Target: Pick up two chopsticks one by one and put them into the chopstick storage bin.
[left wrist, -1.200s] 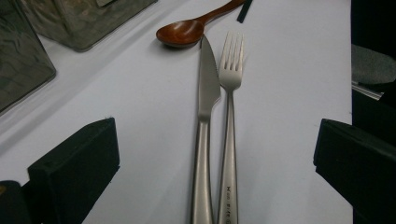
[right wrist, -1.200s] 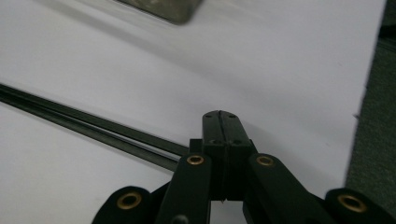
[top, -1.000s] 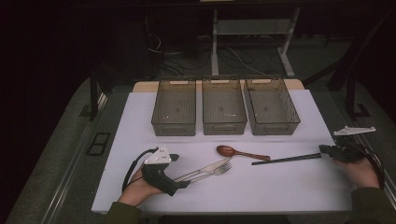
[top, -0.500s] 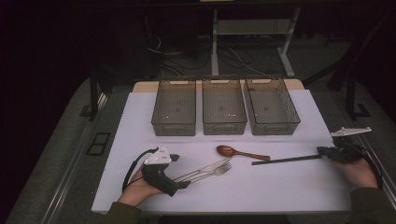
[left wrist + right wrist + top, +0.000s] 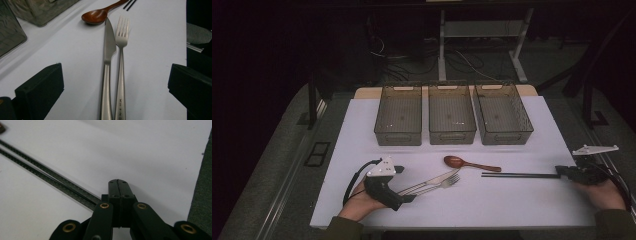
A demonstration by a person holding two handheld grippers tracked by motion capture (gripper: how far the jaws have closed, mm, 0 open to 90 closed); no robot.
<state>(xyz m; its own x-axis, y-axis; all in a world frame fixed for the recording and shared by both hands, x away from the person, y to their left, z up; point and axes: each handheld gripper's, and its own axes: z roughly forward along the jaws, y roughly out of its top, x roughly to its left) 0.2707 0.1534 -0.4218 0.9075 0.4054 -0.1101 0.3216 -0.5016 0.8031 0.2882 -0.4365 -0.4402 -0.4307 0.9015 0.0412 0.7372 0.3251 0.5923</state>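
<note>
Since the earlier frame the chopsticks have swung level, ends just beside the right gripper, whose jaws are pressed together empty. The left gripper rests low, jaws apart around the knife and fork handles.

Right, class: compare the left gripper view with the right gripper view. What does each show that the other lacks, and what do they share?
Left gripper view: a knife and fork side by side between the open jaws of the left hand-held gripper, plus a clear bin. Right gripper view: the right hand-held gripper, jaws shut, and a grey strip past the table edge. Shared: the black chopsticks and the white table.
</note>
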